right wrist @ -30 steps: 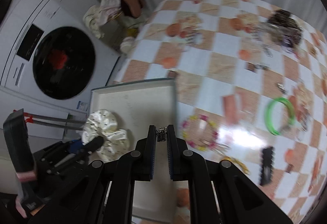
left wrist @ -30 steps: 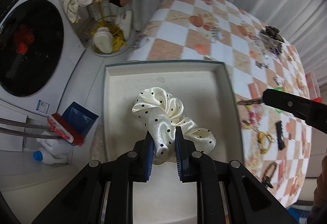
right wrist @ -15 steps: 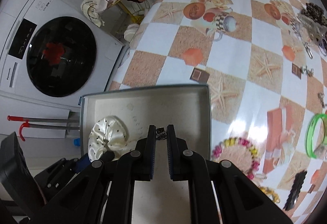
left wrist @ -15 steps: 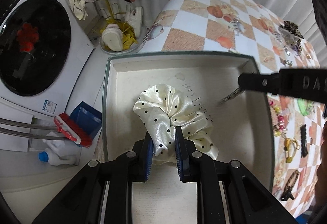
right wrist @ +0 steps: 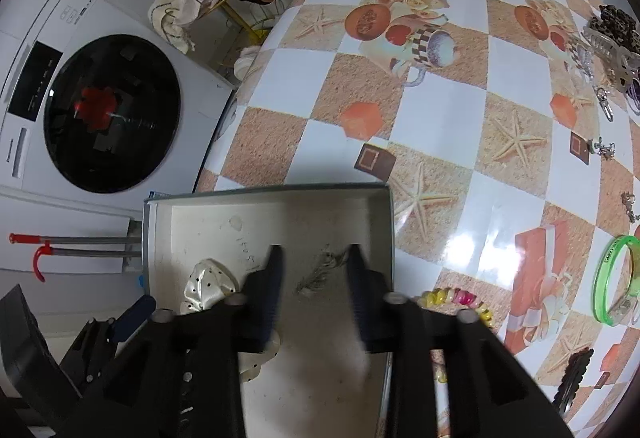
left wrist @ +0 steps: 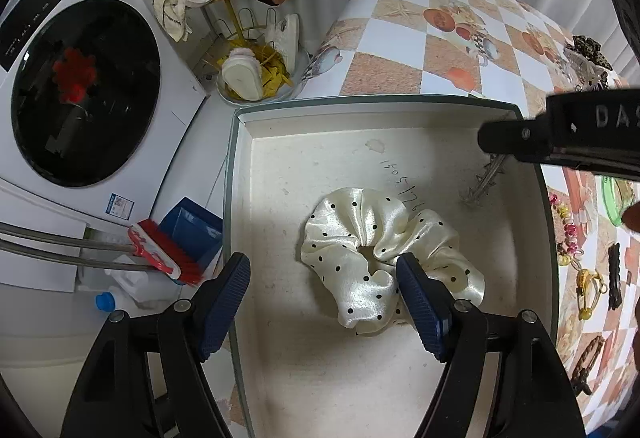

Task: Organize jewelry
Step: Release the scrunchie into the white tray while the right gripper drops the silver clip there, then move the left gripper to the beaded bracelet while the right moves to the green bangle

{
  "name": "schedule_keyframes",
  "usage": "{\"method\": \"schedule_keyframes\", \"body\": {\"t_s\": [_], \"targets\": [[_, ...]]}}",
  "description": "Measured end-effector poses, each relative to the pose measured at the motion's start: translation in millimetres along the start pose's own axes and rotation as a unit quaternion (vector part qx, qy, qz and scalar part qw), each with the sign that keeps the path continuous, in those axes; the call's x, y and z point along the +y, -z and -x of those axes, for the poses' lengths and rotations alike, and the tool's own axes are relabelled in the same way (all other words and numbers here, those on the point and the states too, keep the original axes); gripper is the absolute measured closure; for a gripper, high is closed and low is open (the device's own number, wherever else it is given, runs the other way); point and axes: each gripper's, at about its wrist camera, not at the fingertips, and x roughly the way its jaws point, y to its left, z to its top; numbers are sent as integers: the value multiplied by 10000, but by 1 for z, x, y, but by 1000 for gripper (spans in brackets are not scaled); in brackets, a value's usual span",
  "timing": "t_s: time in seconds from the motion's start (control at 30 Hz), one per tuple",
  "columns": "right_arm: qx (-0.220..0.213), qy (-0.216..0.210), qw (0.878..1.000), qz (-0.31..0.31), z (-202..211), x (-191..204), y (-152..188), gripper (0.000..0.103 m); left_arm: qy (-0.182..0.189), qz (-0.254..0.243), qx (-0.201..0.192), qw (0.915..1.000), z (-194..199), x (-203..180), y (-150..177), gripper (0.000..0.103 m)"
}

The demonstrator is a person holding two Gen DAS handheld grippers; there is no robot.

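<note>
A cream satin scrunchie with black dots (left wrist: pixel 384 246) lies in the shallow cream box (left wrist: pixel 280 166), also seen in the right wrist view (right wrist: pixel 208 284). My left gripper (left wrist: pixel 324 302) is open over the box's near left, its right pad (left wrist: pixel 420 302) touching the scrunchie. My right gripper (right wrist: pixel 314 278) is open above the box (right wrist: pixel 192 222); a small metal hair clip (right wrist: pixel 324 266) sits between its fingers, free of them. The clip also shows in the left wrist view (left wrist: pixel 482 182) under the right gripper's body (left wrist: pixel 560 134).
The box sits at the left end of a checkered table (right wrist: pixel 440 110). On the table: a green bangle (right wrist: pixel 616 286), a bead bracelet (right wrist: pixel 456 298), dark clips (left wrist: pixel 614 278) and a pile of jewelry (right wrist: pixel 612 30). A washing machine (left wrist: pixel 80 90) and brush (left wrist: pixel 160 254) stand left.
My left gripper opened and let go of the scrunchie, which now lies in the box. My right gripper moved over the box, opened and released the metal clip.
</note>
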Motion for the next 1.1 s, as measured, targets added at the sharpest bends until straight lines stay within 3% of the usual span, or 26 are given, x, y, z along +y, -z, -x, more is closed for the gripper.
{"method": "schedule_keyframes", "body": {"t_s": [0.2, 0.23, 0.27, 0.5, 0.57, 0.9, 1.1], "targets": [[-176, -116, 9998, 54, 11, 3, -3, 39, 2, -17, 42, 10000, 3, -1, 1, 21], [-222, -149, 9996, 36, 16, 3, -3, 38, -8, -16, 54, 10000, 4, -1, 1, 3], [-262, -172, 9995, 14, 20, 2, -3, 35, -50, -15, 39, 10000, 6, 0, 1, 0], [-413, -201, 9986, -270, 49, -18, 10, 30, -138, -170, -36, 9998, 17, -2, 4, 0], [-429, -180, 9981, -403, 57, -28, 18, 23, -137, -189, -28, 9997, 20, -2, 6, 0], [-385, 131, 9942, -998, 86, -81, 66, 22, -72, -582, -85, 9982, 43, -25, 14, 0], [-389, 355, 9883, -1428, 101, -119, 92, 22, 169, -823, -98, 9964, 52, -59, 4, 0]]}}
